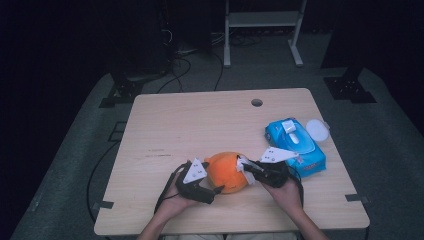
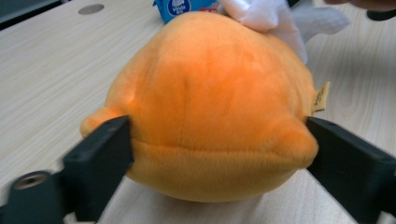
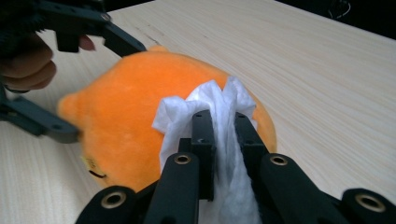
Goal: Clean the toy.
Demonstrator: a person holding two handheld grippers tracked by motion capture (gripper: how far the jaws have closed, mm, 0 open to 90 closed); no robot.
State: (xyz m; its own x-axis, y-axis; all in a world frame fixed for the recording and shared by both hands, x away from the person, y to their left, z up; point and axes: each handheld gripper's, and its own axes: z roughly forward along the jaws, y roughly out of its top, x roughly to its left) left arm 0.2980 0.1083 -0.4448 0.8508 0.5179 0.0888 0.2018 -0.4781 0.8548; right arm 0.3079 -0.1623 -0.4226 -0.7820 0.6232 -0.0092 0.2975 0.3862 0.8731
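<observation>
Orange plush toy (image 2: 210,107) is filling the centre of your left gripper view, sitting low and central on the wooden table (image 1: 200,120). You are bracketing it with the left gripper (image 2: 219,149), jaws spread wide, touching its sides. Your right gripper (image 3: 224,135) is clamping a white wipe (image 3: 219,102) onto its top. Wiping is looking underway; how much is remaining, you cannot tell.

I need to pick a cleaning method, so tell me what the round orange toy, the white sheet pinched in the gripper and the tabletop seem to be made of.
Round orange toy: plush fabric, short matte fuzzy pile, stitched seam, sewn-on tag.
White sheet: looks like soft nonwoven wipe or tissue, crumpled in limp folds; which one is unclear.
Tabletop: pale wood-grain surface, smooth and matte, probably laminate rather than solid wood.
</observation>
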